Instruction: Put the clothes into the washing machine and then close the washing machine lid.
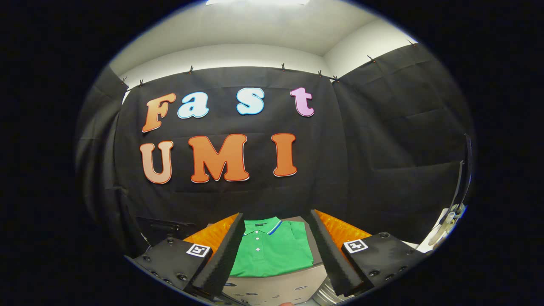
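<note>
A folded green polo shirt (274, 248) with a blue-and-white collar trim lies flat on a grey surface (272, 287), seen between my two fingers and a little ahead of them. My gripper (276, 216) is open, its fingers spread wide to either side of the shirt and held above it, touching nothing. At the far right stands an upright dark-rimmed panel with a hinge (461, 187) over a white body (437, 229); it looks like the washing machine's raised lid.
An orange textured mat (340, 229) lies under and behind the shirt, showing on both sides of it. A dark object (165, 229) sits low at the left by the booth's black cloth wall.
</note>
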Tool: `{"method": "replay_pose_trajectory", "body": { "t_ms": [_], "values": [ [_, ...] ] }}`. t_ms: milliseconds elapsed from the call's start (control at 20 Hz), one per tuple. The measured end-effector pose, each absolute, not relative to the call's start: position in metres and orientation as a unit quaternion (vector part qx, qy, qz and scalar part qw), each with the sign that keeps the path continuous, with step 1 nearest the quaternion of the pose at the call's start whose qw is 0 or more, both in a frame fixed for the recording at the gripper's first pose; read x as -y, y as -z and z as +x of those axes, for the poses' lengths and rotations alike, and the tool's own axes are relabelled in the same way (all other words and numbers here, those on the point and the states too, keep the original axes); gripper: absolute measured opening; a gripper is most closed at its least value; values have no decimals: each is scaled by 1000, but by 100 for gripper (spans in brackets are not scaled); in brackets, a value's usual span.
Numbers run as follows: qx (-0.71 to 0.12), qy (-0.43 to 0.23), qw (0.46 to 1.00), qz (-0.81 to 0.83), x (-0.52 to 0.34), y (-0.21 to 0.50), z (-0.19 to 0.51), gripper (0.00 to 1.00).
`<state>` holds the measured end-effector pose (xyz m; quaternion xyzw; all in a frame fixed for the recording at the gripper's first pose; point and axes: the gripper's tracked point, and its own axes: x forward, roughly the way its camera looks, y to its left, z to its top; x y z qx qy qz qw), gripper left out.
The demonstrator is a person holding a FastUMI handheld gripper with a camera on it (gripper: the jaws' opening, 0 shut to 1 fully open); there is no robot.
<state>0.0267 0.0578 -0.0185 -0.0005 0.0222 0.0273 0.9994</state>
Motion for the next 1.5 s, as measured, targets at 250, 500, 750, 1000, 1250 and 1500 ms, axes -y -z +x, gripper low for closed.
{"method": "replay_pose_trajectory", "body": {
  "t_ms": [250,500,750,1000,1250,1500],
  "values": [
    [-22,-37,999,9,-70,19,33,98],
    [-18,-24,999,24,-57,12,32,98],
    [-36,-14,999,4,-47,8,43,98],
    [-75,-32,997,4,-63,26,77,98],
    [-166,-87,982,-1,-93,70,132,98],
    [-272,-85,959,-4,-106,168,181,98]
  ]
}}
